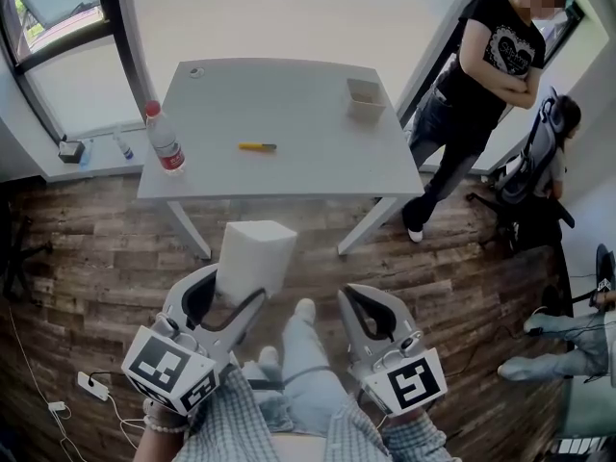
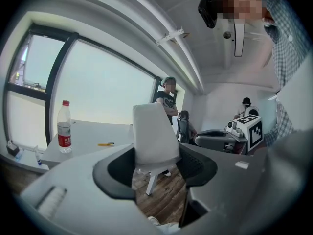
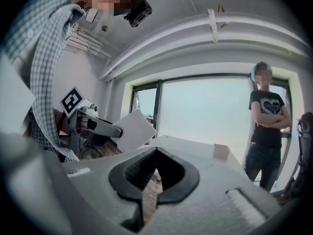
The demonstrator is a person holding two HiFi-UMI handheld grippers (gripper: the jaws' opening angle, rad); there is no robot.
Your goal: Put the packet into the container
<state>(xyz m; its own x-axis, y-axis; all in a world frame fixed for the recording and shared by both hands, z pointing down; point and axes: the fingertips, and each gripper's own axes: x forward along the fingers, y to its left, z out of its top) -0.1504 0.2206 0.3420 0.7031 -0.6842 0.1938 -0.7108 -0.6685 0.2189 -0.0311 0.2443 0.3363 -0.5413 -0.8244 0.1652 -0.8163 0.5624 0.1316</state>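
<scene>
A white packet (image 1: 255,258) stands upright between the jaws of my left gripper (image 1: 236,296), which is shut on its lower edge; in the left gripper view the packet (image 2: 152,135) rises from the left gripper (image 2: 156,163). The small open beige container (image 1: 366,95) sits on the far right part of the grey table (image 1: 289,114), well ahead of both grippers. My right gripper (image 1: 361,303) hangs beside the left one, above the floor, shut with nothing in it. In the right gripper view its tips (image 3: 159,174) meet, with the container (image 3: 221,152) beyond and the packet (image 3: 133,130) to the left.
On the table stand a plastic bottle with a red label (image 1: 166,141) at the left edge and a yellow pen (image 1: 257,146) near the middle. A person in a black T-shirt (image 1: 491,65) stands right of the table. An office chair (image 1: 534,162) is farther right. Cables lie on the wooden floor (image 1: 87,287).
</scene>
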